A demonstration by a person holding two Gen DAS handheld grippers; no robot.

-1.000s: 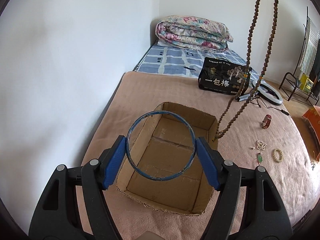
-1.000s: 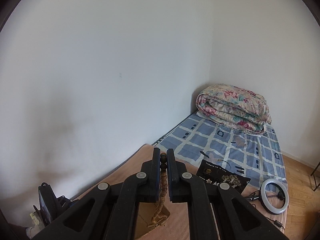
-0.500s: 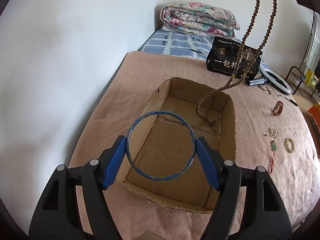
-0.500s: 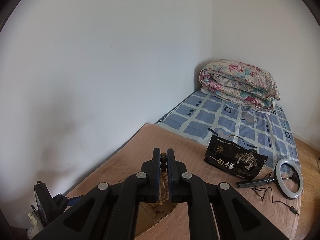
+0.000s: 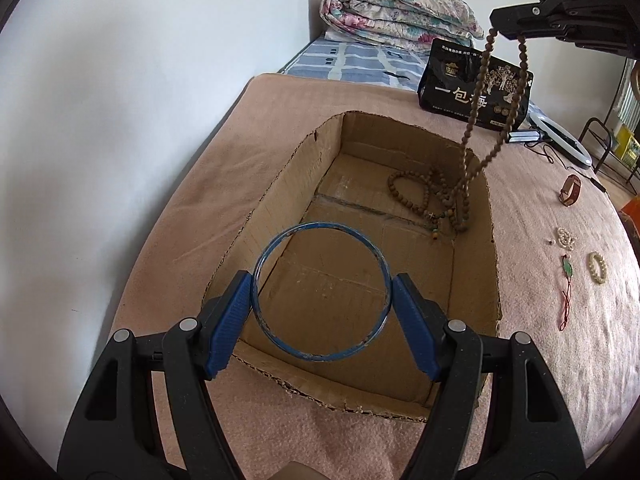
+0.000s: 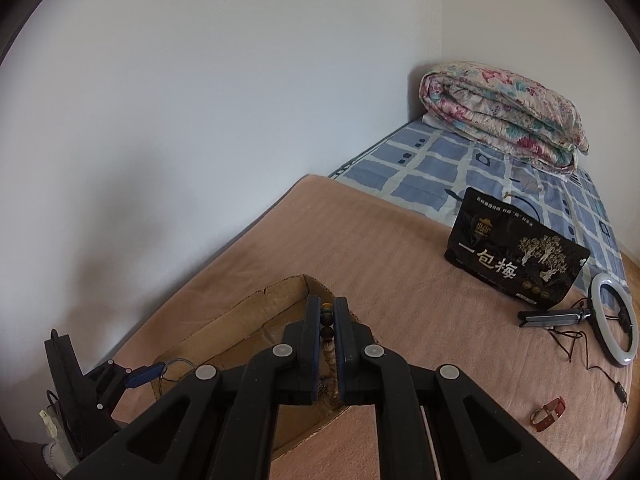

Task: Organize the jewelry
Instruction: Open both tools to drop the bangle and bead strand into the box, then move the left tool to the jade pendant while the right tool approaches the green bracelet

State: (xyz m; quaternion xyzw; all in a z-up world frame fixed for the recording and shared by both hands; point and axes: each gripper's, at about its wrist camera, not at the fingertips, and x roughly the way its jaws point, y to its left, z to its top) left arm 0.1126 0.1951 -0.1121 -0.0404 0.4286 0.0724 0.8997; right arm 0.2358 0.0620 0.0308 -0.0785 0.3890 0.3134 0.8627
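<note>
Lowered since earlier: bead necklace [image 5: 472,168], pinched by right gripper [image 6: 327,312], coiling at 1 o'clock in cardboard box [image 5: 280,184]. Blue bangle [image 5: 320,292], clamped by left gripper [image 5: 320,300], held over near end.

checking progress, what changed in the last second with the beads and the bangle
The right hand-held gripper, shut on the beads, came down over the box; their lower end moved from outside the box to a coil on its floor. The left hand-held gripper still clamps the bangle above the box.
</note>
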